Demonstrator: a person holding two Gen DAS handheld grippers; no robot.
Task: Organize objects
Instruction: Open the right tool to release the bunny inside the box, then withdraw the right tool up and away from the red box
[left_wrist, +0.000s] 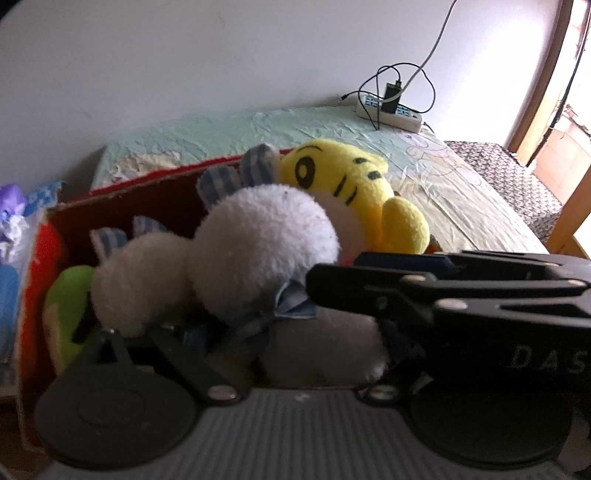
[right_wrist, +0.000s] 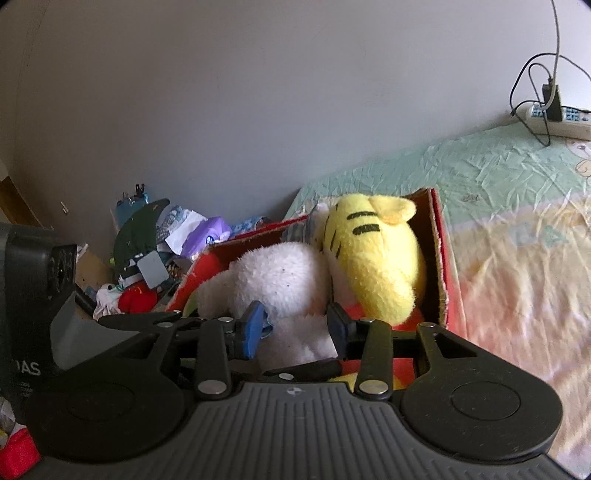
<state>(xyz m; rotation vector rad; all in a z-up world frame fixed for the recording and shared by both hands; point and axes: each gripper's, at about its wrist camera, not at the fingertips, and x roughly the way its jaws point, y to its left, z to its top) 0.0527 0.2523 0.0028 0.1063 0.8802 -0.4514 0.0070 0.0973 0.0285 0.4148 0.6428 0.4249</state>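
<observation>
The red cardboard box (right_wrist: 445, 266) sits on the bed (right_wrist: 517, 229), and it is packed: a yellow striped plush (right_wrist: 373, 258) is wedged against its right wall, a white fluffy plush (right_wrist: 280, 277) is pressed beside it, and a green toy (left_wrist: 68, 306) peeks out at the left end. Everything soft goes into 1 container, which seems to be the whole idea here.

The right tongs (right_wrist: 295, 328) sit low at the box's near edge, blue pads spread apart with the white plush's lower body between them; it looks like a loose bracket, and I cannot tell whether the pads actually press the fur. My guess is they are settling the toy down so it stays inside.

In the left wrist view the left tongs (left_wrist: 258, 332) are buried under white fluff, and I cannot tell how wide they stand. The right tool's black arm crosses just in front.

A power strip (left_wrist: 389, 114) lies well apart on the bed.
</observation>
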